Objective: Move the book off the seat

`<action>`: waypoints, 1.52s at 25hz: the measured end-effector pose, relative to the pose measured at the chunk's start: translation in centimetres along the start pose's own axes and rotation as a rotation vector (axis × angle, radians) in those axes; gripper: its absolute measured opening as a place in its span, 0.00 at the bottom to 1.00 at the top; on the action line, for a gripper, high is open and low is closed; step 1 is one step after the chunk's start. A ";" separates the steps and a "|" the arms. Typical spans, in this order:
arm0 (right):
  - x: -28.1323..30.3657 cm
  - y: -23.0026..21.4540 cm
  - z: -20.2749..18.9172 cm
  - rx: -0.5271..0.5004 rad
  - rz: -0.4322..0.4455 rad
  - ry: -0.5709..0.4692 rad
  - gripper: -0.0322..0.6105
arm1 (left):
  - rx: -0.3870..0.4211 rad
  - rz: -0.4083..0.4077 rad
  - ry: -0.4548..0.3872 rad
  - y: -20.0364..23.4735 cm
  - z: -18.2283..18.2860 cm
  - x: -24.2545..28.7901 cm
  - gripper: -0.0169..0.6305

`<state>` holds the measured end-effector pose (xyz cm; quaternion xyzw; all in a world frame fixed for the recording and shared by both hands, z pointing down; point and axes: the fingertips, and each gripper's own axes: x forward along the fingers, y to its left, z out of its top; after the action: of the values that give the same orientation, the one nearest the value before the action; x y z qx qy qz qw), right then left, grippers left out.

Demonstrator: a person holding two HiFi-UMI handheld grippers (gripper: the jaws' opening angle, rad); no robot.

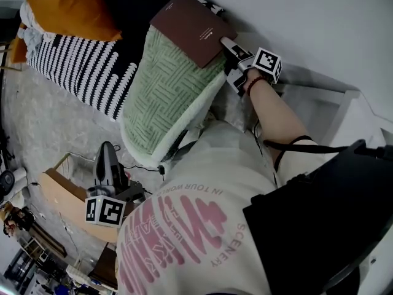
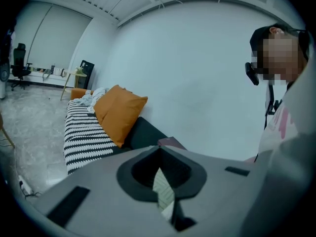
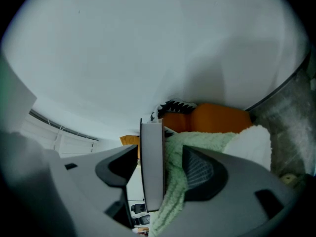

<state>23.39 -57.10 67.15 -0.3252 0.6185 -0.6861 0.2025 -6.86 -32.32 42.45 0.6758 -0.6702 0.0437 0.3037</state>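
Note:
A brown book (image 1: 195,28) lies on a green knitted blanket (image 1: 172,97) draped over the end of the sofa (image 1: 132,5). My right gripper (image 1: 228,60) is at the book's near corner, one jaw above it and one below. In the right gripper view the book (image 3: 152,167) stands edge-on between the jaws of that gripper (image 3: 159,168), close to the left jaw, with a gap and a fold of blanket (image 3: 177,181) toward the right jaw. My left gripper (image 1: 109,157) hangs low by my body, away from the sofa, with its jaws (image 2: 165,191) together and empty.
An orange cushion (image 1: 70,8) and a black-and-white striped throw (image 1: 80,66) cover the sofa's far part. A wooden piece of furniture (image 1: 61,192) stands on the pale floor near my left gripper. A white wall runs behind the sofa, with a white ledge (image 1: 331,106) to the right.

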 end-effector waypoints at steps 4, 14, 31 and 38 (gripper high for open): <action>0.2 -0.1 0.0 0.016 -0.013 0.022 0.48 | 0.005 -0.014 0.010 -0.3 -0.2 0.7 0.04; 0.2 1.1 0.8 0.029 0.020 -0.009 0.33 | 0.011 -0.037 -0.003 -0.7 0.3 1.3 0.04; -0.1 5.3 -1.1 -0.034 0.178 0.111 0.30 | 0.006 -0.083 -0.056 -1.5 1.1 2.7 0.04; -2.5 7.2 -1.7 -0.075 0.190 0.111 0.30 | -0.003 -0.110 -0.079 -1.8 1.1 1.5 0.04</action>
<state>23.05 -55.23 59.59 -0.2343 0.6820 -0.6570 0.2197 -5.41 -34.27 41.64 0.7125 -0.6435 -0.0007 0.2798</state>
